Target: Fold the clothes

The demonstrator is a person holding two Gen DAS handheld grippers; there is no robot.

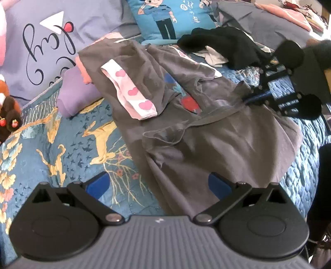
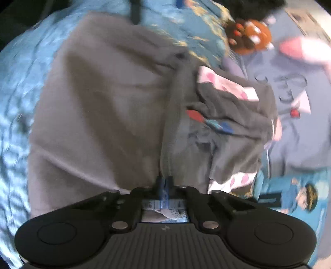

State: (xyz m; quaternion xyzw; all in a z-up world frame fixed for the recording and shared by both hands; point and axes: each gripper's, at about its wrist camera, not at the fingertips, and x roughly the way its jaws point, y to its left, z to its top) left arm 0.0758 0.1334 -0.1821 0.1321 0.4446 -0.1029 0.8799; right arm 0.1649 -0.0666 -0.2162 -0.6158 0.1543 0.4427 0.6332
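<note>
A grey shirt (image 1: 217, 134) with white, pink-heart cuffs (image 1: 132, 93) lies crumpled on the patterned bedspread (image 1: 62, 144). My left gripper (image 1: 159, 184) is open and empty, its blue pads either side of the shirt's near edge. My right gripper (image 1: 248, 99) shows at the right of the left wrist view, shut on a fold of the shirt. In the right wrist view the right gripper (image 2: 164, 184) is shut on the grey shirt (image 2: 103, 103), which spreads out ahead; the frame is blurred.
A black garment (image 1: 223, 43) lies beyond the shirt. A purple folded cloth (image 1: 76, 93), a lilac pillow (image 1: 51, 41), a blue cartoon pillow (image 1: 165, 18) and a plush toy (image 1: 8, 111) sit at the back and left.
</note>
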